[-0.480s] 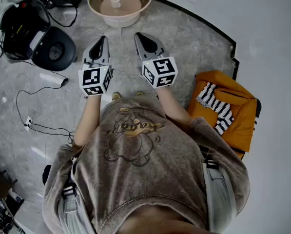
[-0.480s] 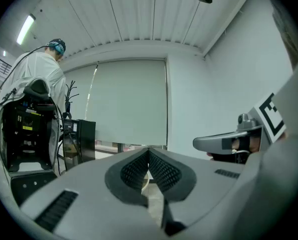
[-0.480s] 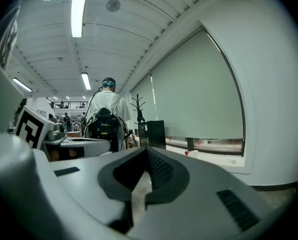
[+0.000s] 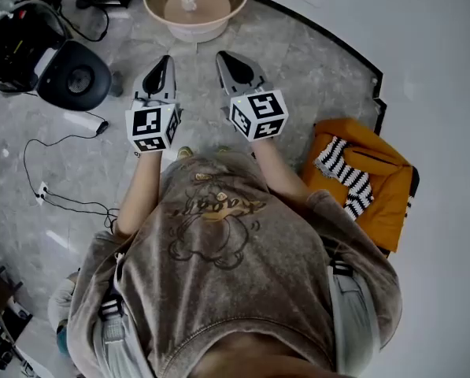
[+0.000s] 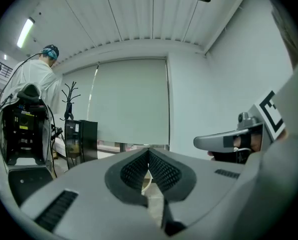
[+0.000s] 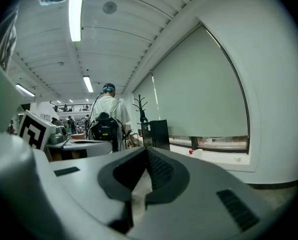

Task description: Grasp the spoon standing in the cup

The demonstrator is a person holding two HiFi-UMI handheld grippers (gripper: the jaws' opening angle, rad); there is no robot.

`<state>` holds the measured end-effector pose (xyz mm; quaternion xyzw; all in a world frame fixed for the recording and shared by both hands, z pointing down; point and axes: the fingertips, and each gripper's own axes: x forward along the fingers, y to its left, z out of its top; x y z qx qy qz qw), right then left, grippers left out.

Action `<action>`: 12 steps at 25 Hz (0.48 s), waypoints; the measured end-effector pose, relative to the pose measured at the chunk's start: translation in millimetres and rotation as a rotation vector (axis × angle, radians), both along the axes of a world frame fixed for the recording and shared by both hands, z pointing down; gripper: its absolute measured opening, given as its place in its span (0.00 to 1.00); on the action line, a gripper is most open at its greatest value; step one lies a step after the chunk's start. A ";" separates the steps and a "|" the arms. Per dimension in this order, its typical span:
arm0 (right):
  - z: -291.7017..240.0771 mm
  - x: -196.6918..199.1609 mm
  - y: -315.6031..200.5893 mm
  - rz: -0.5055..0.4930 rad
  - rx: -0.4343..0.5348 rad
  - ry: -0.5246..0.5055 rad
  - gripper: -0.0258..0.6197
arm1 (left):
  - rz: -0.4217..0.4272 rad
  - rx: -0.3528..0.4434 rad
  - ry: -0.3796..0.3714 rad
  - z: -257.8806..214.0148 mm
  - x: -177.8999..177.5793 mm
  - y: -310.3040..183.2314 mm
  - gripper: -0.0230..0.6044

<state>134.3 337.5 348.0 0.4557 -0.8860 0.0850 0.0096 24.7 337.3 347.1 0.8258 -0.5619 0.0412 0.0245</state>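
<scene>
Head view: left gripper (image 4: 164, 61) and right gripper (image 4: 223, 57) were closed, empty. No spoon held; whole task was left.

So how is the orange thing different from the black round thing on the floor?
The orange thing is boxy; the black round thing is curved, with a ring in its top. The orange thing has a striped black-and-white cloth lying on it; the black round thing has no cloth. The orange thing is on the right of the person, the black round thing on the left. Both sit at floor level.
</scene>
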 end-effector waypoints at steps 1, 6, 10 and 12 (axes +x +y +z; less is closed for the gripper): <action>0.2 4.5 2.9 -0.004 0.002 0.001 0.07 | -0.005 0.001 0.000 0.4 3.2 2.7 0.05; -25.4 -38.7 -3.1 -0.032 0.003 0.041 0.07 | -0.037 0.014 0.028 -25.1 -42.3 -4.6 0.05; -21.0 -35.5 -5.4 -0.067 0.007 0.056 0.07 | -0.057 0.027 0.028 -24.9 -36.8 -10.2 0.05; -18.1 -31.1 -8.4 -0.073 0.004 0.058 0.07 | -0.061 0.022 0.029 -21.4 -33.1 -14.6 0.05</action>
